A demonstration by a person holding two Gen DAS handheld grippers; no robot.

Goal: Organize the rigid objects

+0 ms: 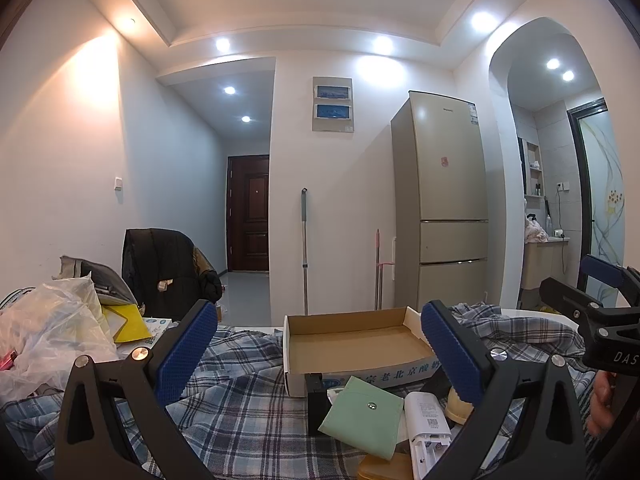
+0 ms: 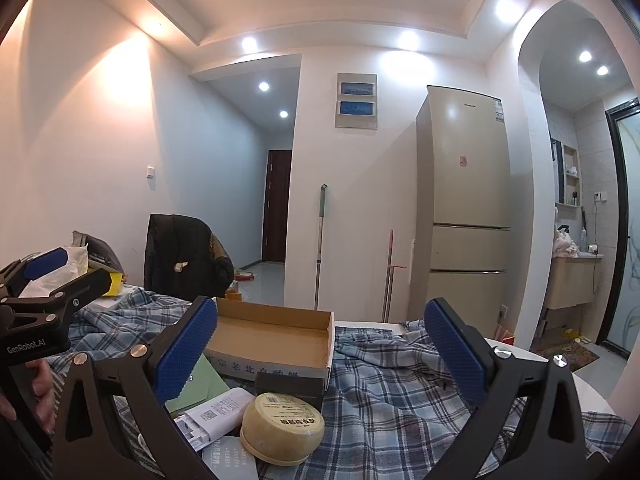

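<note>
A blue gripper pad is covering part of the round pale-yellow plastic tub (image 1: 460, 406) and the flat green snap-fastened pouch (image 2: 206, 380). The white rectangular plastic device (image 1: 428, 436) is running off the bottom edge — its label print is too small to read.

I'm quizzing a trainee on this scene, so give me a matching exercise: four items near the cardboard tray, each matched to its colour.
Things:
1. cardboard tray
2. round tub
3. snap pouch
4. small box

Colours:
A. pale green
B. black
C. brown inside
D. cream yellow

Pairs: 1-C, 2-D, 3-A, 4-B
</note>
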